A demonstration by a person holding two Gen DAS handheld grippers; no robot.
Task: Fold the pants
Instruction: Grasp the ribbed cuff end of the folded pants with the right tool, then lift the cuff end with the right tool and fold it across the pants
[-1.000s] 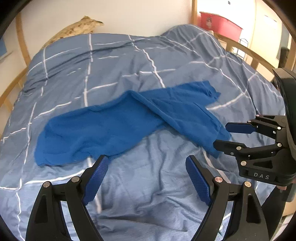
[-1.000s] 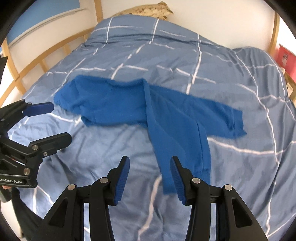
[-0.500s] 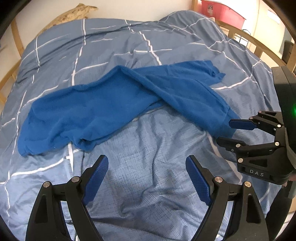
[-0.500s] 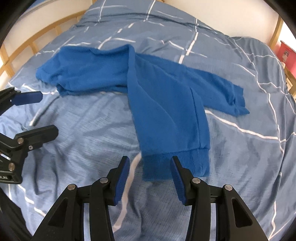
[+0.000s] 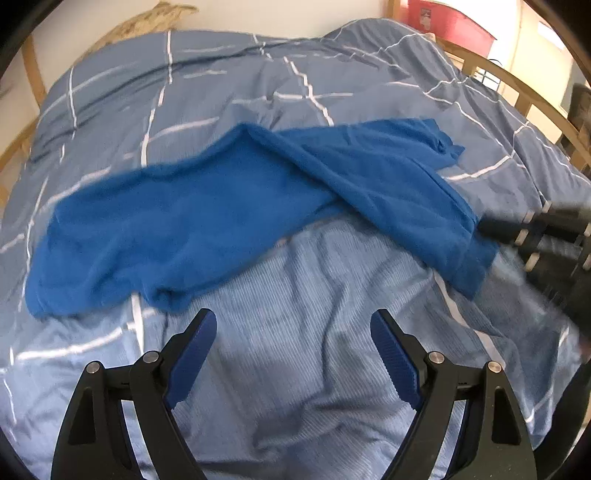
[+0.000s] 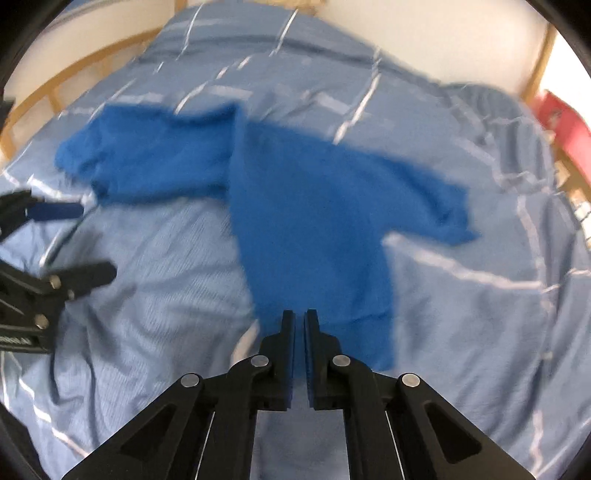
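Bright blue pants (image 5: 221, 214) lie spread across the bed, waist end to the left, the legs crossing toward the right. In the right wrist view the pants (image 6: 314, 221) reach down to my right gripper (image 6: 299, 314), whose jaws are pressed together at the cuff (image 6: 351, 332) of the near leg. From the left wrist the right gripper (image 5: 484, 227) is a blurred shape with its tips at that same cuff. My left gripper (image 5: 293, 314) hangs open over bare duvet, just short of the waist end, with nothing between its pads. It also shows in the right wrist view, where the left gripper (image 6: 90, 242) stands wide.
The blue duvet (image 5: 295, 369) with white lines is wrinkled and covers the whole bed. A curved wooden bed frame (image 5: 517, 92) runs along the sides. A red box (image 5: 450, 22) stands beyond the far right corner, and a patterned pillow (image 5: 140, 22) lies by the wall.
Both grippers have sunk closer to the bed. The right gripper's jaws went from partly open to shut at the near leg's cuff. The left gripper stayed open.
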